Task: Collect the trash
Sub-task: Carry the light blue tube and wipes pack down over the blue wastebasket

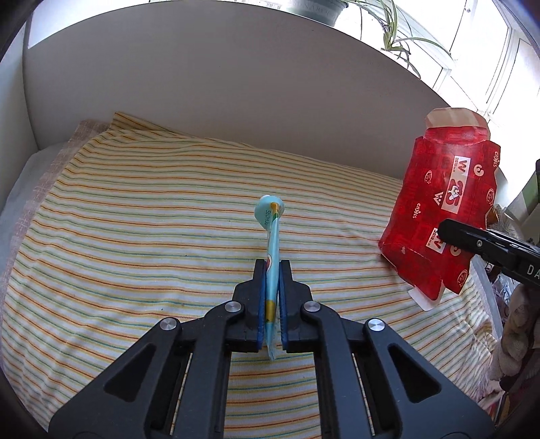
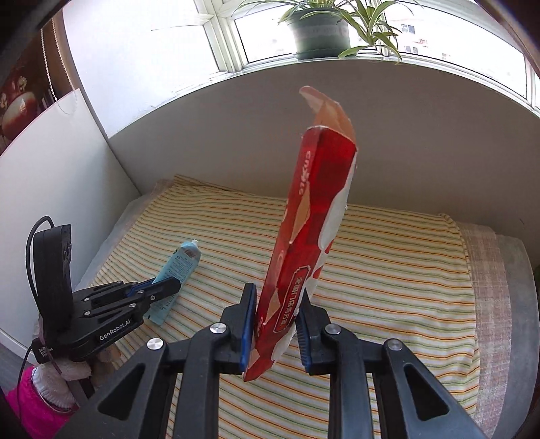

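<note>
Trash here is two pieces, each held in a gripper above a striped sheet (image 1: 135,219). The first is a pale blue tube (image 1: 271,256), flattened and standing on edge in the centre of the left wrist view, its round cap end pointing up and away. The left gripper (image 1: 272,270) has its jaws pressed together on the tube's lower half, the blue pads tight against both faces. In the right wrist view the same tube (image 2: 182,266) shows at lower left, sticking out past the left gripper (image 2: 162,287).

The second piece is a flattened red carton (image 2: 303,243) with white patches and print, rising from the lower centre of the right wrist view to its open flap near the top. The right gripper (image 2: 275,317) pinches its lower end between both pads. From the left wrist view the carton (image 1: 442,202) hangs at the right edge.

Behind the sheet runs a white board (image 1: 219,94); above it, a potted plant (image 2: 320,30) on a windowsill.

A gloved hand (image 2: 64,371) with a pink sleeve (image 2: 30,408) holds the left gripper.
</note>
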Motion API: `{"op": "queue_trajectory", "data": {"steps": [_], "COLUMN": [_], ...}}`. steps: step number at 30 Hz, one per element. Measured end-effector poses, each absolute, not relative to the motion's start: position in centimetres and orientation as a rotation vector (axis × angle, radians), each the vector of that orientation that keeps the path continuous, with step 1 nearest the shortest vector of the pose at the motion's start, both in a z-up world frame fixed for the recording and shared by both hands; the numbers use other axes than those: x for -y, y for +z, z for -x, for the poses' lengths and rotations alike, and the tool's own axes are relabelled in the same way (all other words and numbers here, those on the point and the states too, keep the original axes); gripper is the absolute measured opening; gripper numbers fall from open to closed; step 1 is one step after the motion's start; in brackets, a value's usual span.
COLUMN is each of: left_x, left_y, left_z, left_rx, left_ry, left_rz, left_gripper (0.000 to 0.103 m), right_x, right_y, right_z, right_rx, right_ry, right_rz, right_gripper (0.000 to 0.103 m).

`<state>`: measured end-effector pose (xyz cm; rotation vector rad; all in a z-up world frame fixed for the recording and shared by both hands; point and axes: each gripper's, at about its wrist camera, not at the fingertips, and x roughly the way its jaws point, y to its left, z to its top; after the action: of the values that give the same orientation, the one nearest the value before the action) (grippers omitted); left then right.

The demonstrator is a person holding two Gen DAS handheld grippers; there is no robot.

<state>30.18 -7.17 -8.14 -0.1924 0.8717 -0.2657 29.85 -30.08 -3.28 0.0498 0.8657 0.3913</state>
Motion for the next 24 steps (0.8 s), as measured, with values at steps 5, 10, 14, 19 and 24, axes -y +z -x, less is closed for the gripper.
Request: {"op": "queue_trajectory", "data": {"steps": [5,10,14,19,24], "left_x": [6.9,6.2,5.4,4.8,4.6], "left_y": [-6.9,-5.4,-4.2,-2.4,-1.1], "left_z": [-28.2,-26.0,-23.4,-19.6,-15.5], "left_rx": [-0.845,-0.81,-0.783,-0.731,-0.687], "left_ry": [-0.268,-0.265,-0.272,-0.272,-0.273], "left_rz": [0.167,0.166,0.174,0.155,0.137], "left_gripper": [0.004,0.004,0.004,0.004,0.004], "right_x": [30.5,30.5,29.5,28.6,27.3], "right_y": [-2.6,-1.7,-1.3,-0.9,-0.6], "right_z": [-28.9,-27.1,-24.8,-21.3,-16.7], "right_rx": [-0.828,-0.808,-0.804,-0.805,-0.797], "right_ry": [0.391,0.407,0.439,0.509,0.575], "right_rz": [-0.082,-0.099,-0.09,-0.095,-0.07], "right_gripper": [0.005,0.005,0.005,0.005,0.005]}}
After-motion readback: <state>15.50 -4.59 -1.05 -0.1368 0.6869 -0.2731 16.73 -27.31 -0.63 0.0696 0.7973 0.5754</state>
